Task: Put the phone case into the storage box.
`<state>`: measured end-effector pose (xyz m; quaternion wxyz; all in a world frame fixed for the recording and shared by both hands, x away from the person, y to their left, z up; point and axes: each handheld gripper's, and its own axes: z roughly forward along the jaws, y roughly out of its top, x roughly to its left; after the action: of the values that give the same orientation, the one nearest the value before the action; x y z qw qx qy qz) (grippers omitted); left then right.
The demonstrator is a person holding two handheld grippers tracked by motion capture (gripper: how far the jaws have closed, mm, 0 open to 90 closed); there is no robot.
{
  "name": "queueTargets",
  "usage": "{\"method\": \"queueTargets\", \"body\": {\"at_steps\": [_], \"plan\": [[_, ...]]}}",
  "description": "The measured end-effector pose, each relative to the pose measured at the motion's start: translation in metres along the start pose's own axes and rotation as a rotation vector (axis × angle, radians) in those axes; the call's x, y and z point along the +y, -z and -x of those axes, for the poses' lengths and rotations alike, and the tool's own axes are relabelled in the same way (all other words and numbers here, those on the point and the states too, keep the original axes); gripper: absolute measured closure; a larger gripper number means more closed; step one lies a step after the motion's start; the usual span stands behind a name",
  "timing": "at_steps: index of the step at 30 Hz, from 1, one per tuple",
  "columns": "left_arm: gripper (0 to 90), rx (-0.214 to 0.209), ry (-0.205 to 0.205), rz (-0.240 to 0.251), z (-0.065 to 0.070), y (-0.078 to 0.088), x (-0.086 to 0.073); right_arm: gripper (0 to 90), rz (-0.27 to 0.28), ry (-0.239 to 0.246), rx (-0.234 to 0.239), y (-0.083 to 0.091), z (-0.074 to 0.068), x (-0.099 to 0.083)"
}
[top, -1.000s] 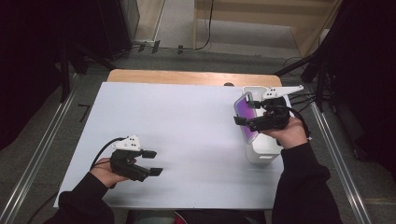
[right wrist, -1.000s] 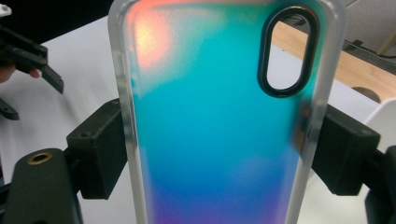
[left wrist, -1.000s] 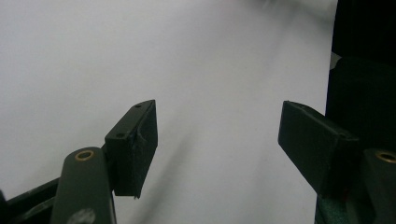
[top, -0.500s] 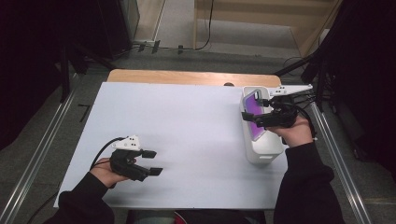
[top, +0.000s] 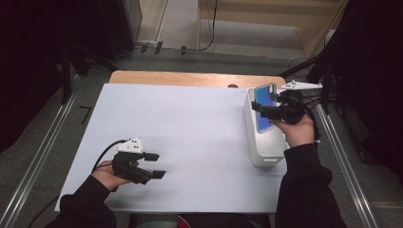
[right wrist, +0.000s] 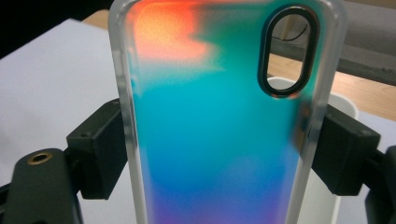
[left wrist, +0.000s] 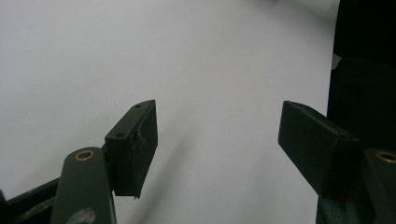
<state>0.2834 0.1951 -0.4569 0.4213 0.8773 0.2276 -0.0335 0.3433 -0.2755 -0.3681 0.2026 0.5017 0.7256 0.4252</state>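
1. Resting at the lower left of the high view, the left hand-held gripper point(top: 154, 165) sits low over the white tabletop point(top: 190, 142), jaws apart with nothing between them; placed as it was a second ago.
2. Right hand-held gripper point(top: 259, 110), right of centre in the high view: jaws clamped on the two long edges of the phone case point(top: 265, 107).
3. Phone case: iridescent, orange through teal to violet, frosted rim, oval camera cut-out at its upper right in the right gripper view point(right wrist: 219, 116). A second ago it lay low in the white bin point(top: 266, 147); now it stands raised and upright above the bin's far end. Judged: the lift-out is under way, placement yet to come.
4. Obstacles: the bin wall just below the case; otherwise open tabletop between the two grippers.
5. Beyond: wooden board edge point(top: 190, 78), then floor with cables point(top: 190, 47).
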Motion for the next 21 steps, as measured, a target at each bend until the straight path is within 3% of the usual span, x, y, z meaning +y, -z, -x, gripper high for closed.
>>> {"method": "queueTargets", "body": {"at_steps": [8, 21], "plan": [[28.0, 0.0, 0.008, 0.008, -0.001, 0.0, 0.0, 14.8, 0.052, -0.086, -0.06, -0.006, 0.011, 0.003], [28.0, -0.002, 0.014, 0.004, -0.001, 0.0, 0.0, 14.8, 0.04, -0.128, -0.154, -0.03, 0.021, 0.004]]}}
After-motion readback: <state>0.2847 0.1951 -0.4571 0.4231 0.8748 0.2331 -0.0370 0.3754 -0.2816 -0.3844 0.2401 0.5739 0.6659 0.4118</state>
